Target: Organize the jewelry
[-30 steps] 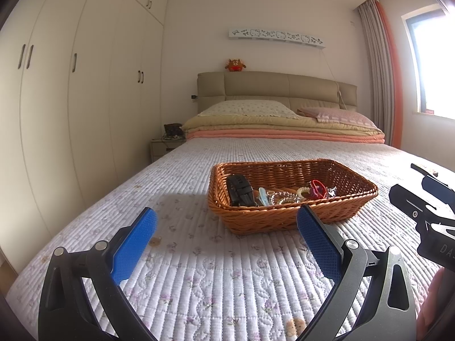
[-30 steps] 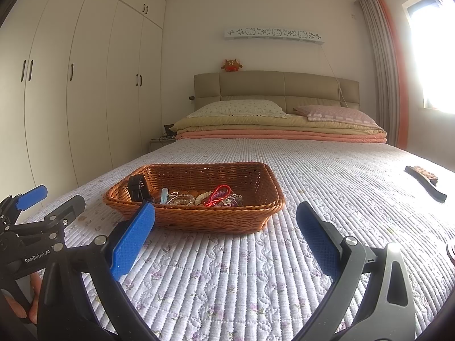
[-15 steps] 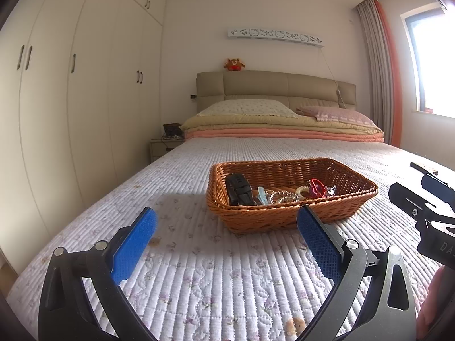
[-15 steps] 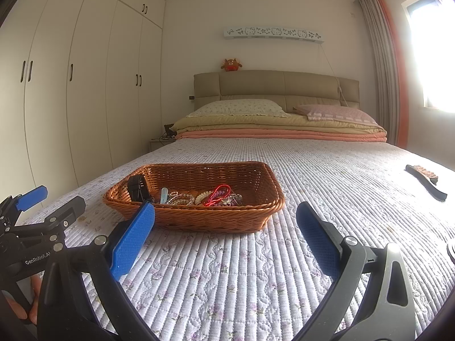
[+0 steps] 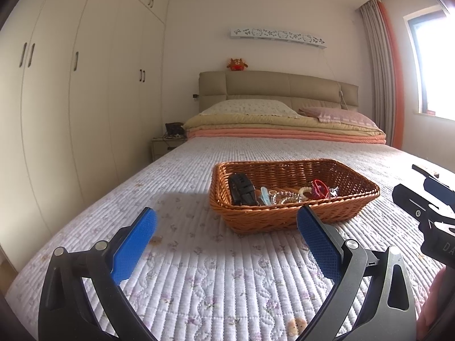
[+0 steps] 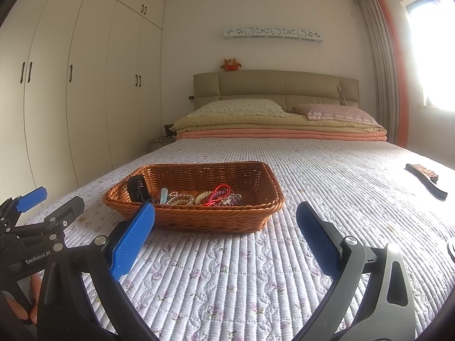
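Note:
A brown wicker basket (image 5: 349,176) (image 6: 216,221) sits on the quilted bed. Inside it lie a black clip (image 5: 241,189) (image 6: 137,189), a pale blue piece (image 5: 265,194), beaded bracelets (image 5: 285,197) (image 6: 182,199), a cream coil tie (image 6: 202,197) and a red tie (image 5: 320,187) (image 6: 217,194). My left gripper (image 5: 226,237) hovers open over the quilt, short of the basket's near left corner, holding nothing. My right gripper (image 6: 226,234) is open and holds nothing, just before the basket's front wall. Each gripper shows at the edge of the other's view.
A black-handled brush (image 6: 425,180) lies on the quilt at the far right. Folded blankets (image 5: 284,130) and pillows are stacked at the headboard. White wardrobes (image 5: 71,99) line the left wall, with a bedside table (image 5: 166,146) beyond.

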`<state>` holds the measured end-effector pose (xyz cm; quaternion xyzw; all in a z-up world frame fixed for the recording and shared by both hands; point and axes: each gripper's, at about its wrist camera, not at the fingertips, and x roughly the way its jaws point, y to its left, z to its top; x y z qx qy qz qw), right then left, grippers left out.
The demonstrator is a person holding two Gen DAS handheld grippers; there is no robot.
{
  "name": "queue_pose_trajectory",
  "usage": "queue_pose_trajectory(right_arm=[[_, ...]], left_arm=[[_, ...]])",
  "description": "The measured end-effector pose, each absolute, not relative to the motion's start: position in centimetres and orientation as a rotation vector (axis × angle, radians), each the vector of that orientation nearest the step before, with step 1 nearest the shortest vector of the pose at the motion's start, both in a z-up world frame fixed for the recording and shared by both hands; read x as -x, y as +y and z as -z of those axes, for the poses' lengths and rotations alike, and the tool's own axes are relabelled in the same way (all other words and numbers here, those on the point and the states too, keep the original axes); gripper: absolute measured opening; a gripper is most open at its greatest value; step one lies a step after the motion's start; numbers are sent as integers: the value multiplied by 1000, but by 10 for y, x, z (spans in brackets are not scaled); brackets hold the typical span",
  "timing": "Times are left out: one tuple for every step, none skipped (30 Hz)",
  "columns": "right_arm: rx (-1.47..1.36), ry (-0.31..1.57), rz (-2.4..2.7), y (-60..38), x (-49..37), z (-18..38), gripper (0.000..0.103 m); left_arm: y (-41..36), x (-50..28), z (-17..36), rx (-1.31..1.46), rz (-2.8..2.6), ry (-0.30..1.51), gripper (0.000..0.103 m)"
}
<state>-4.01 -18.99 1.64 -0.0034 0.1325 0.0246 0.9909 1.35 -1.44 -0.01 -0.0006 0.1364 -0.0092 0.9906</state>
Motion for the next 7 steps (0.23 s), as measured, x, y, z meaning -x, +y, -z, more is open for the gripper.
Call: queue_pose_trajectory(right_arm=[[7, 266, -49, -189, 41, -16, 95], [7, 266, -49, -190, 40, -16, 95], [6, 266, -47, -189, 40, -16, 95], [5, 266, -47, -189, 40, -16, 95], [4, 267, -47, -189, 40, -16, 95], [3, 267, -45, -188, 40, -16, 95], [2, 268, -43, -188, 39, -16, 95]], left_arm=[[-13, -14, 0, 8, 14, 279, 96], [-11, -14, 0, 16, 8, 279, 96], [-9, -14, -1, 26, 11, 278, 96], [-7, -14, -1, 32, 12, 278, 96], [-6, -15, -1, 36, 13, 281, 96], [-6, -16, -1, 36, 14, 283, 96], [-6, -16, -1, 37, 15, 285, 96]])
